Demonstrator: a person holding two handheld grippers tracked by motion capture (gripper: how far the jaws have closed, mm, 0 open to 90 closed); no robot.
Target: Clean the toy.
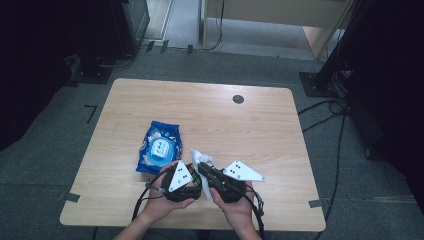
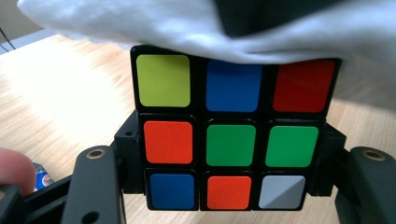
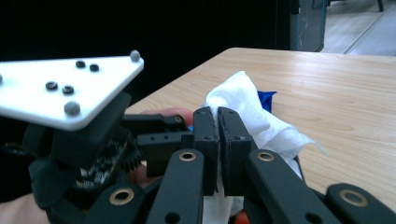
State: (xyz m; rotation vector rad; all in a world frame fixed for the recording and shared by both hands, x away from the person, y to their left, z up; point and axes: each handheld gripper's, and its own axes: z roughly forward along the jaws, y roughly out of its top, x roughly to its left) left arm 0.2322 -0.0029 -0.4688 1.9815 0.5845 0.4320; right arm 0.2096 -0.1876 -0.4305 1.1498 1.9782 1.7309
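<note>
From the high view, a puzzle cube point(image 1: 194, 175) is being held at the near edge of the tabletop point(image 1: 260, 125) by the left gripper point(image 1: 187, 181), and a white wipe point(image 1: 202, 156) is being carried just beside it by the right gripper point(image 1: 205, 172). The two grippers are being kept side by side, almost touching. A blue wipe packet point(image 1: 159, 146) is lying flat just beyond the left hand point(image 1: 160, 205), its long axis running away from the person.

In the left gripper view, the cube point(image 2: 231, 133) is being clamped at both sides between the left fingers point(image 2: 95, 186), held part-way open around it. One full face is being turned to the camera, squarely and upright: yellow-green, blue, red above; orange, green, green; blue, orange, white below. The wipe point(image 2: 154, 23) is being draped over the cube's far edge.

In the right gripper view, the right fingers point(image 3: 205, 144) are being pressed fully together on the wipe point(image 3: 243, 105), which is bunching up beyond them. A blue corner of the packet point(image 3: 266, 99) is peeking out behind it.
</note>
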